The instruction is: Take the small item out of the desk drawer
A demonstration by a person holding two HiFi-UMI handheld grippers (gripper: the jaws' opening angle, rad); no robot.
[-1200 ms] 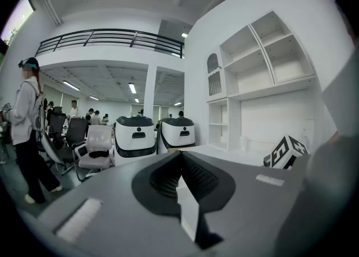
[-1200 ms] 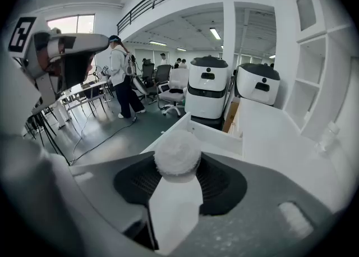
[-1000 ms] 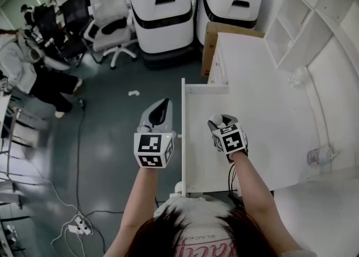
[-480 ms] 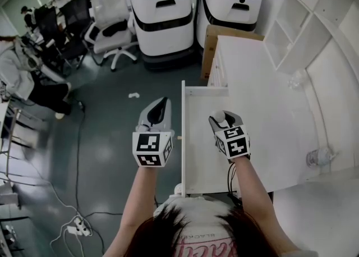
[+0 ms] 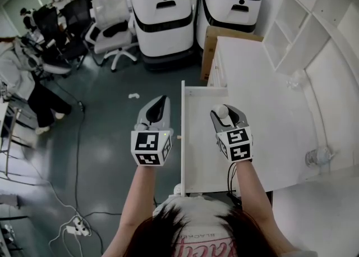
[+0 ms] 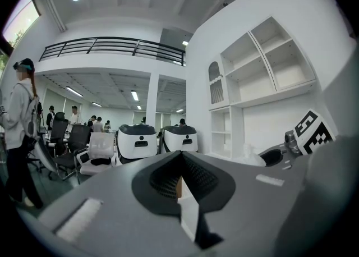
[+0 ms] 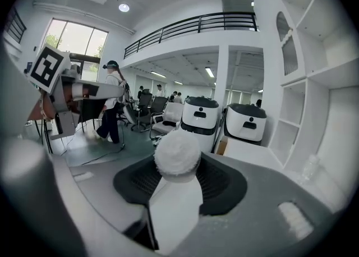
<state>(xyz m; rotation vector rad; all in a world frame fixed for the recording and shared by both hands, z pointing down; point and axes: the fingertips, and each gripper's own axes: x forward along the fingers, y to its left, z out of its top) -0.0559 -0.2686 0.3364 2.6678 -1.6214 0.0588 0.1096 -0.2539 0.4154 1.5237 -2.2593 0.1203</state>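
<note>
Now the small white fuzzy ball [image 5: 222, 110] shows plainly at the tip of the right gripper [image 5: 224, 114], where a second ago it was only half seen, and both have shifted a little toward the far end of the open drawer [image 5: 202, 157] in the head view. In the right gripper view the ball [image 7: 177, 152] sits between the two dark ribbed pads [image 7: 221, 186], which stand partly apart and pinch it from either side; that gripper [image 7: 178, 165] points out level across the room rather than down into the drawer. From the head view the ball lies over the drawer's white interior, in its far half; how high above the bottom it hangs cannot be told. The left gripper [image 5: 159, 104] has crept slightly forward too and hangs just outside the drawer's front panel [image 5: 183, 138], over the grey floor [image 5: 106, 138]. Its jaws are pressed together at the tips and carry nothing, as the left gripper view [image 6: 180, 157] shows. To the right of the drawer runs the white desk top [image 5: 263, 99], with white shelves [image 5: 297, 20] beyond it. Two white machines [image 5: 162, 9] stand at the desk's far end, and the person in a light top [image 5: 22, 65] at the far left has changed stance.
</note>
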